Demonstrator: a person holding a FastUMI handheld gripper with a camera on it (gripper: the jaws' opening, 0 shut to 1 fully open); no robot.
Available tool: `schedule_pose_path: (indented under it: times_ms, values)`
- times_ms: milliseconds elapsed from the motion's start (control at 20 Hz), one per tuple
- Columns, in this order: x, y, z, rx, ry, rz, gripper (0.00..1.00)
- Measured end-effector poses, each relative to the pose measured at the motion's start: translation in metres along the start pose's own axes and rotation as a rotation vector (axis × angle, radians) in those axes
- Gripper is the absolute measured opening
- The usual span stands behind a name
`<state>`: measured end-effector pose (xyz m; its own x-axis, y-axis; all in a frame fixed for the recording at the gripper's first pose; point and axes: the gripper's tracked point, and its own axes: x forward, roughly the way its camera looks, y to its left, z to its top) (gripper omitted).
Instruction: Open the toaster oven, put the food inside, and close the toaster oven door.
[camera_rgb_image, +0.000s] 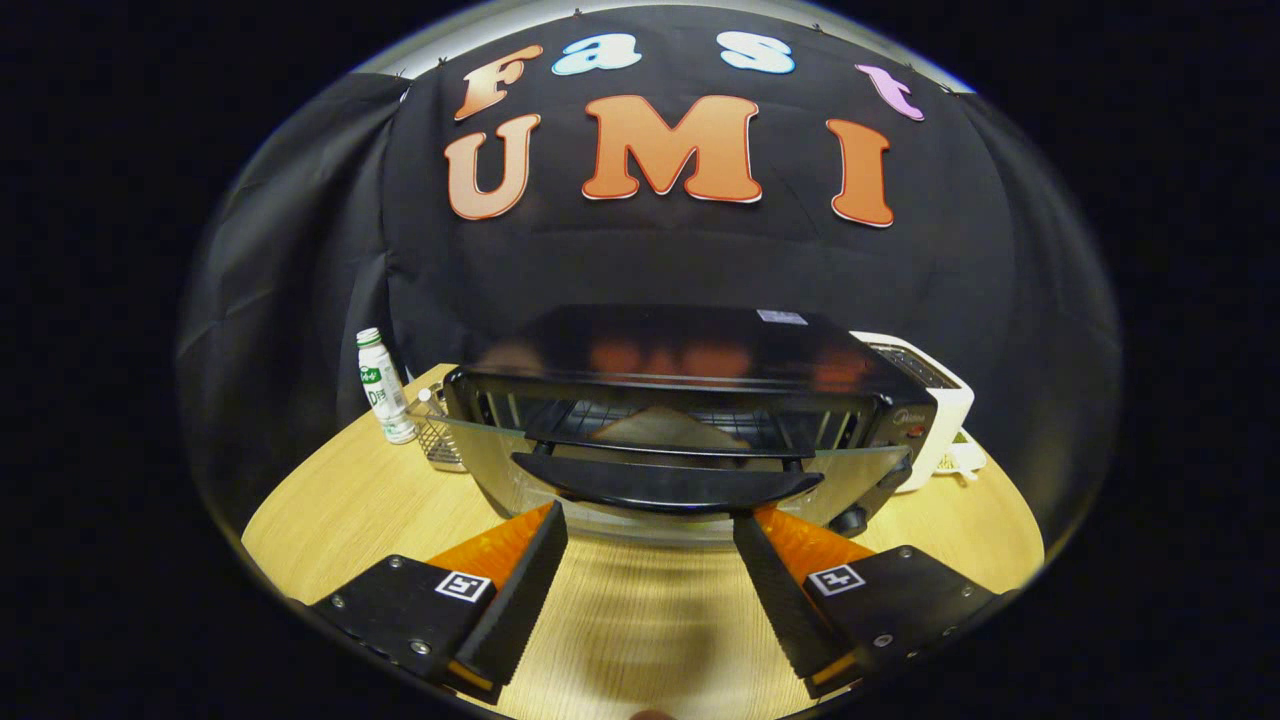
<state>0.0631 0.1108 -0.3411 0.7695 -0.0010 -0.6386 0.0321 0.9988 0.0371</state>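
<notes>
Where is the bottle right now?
In the gripper view, the bottle stands upright on the table, left of the toaster oven, beside a mesh basket.

Bystanders on a pale wooden bench (330, 520) in front of a black cloth wall (300, 260).

A small white plastic bottle (384, 387) with a green cap and a green-printed label stands upright near the bench's far left edge, close to the cloth. Just beside it, nearer the middle of the bench, sits a small wire-mesh basket (440, 440), partly hidden, its contents too unclear to tell. On the opposite side, toward the back right of the bench, a white pop-up toaster (935, 395) stands with its slotted top showing dark openings, and a pale cord or small object (962, 460) lies on the wood at its base. The bench has a rounded front edge and light grain.
</notes>
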Motion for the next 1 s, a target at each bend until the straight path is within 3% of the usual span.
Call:
schedule_pose_path:
  times_ms: [400,500,750,1000]
  values:
    - [-0.002,-0.001,0.016,0.060,-0.023,0.018,0.99]
    - [-0.017,-0.008,0.037,0.035,-0.096,0.018,1.00]
    - [-0.089,-0.019,0.108,0.042,-0.285,0.063,0.99]
    - [-0.165,-0.050,0.160,0.022,-0.422,0.044,0.99]
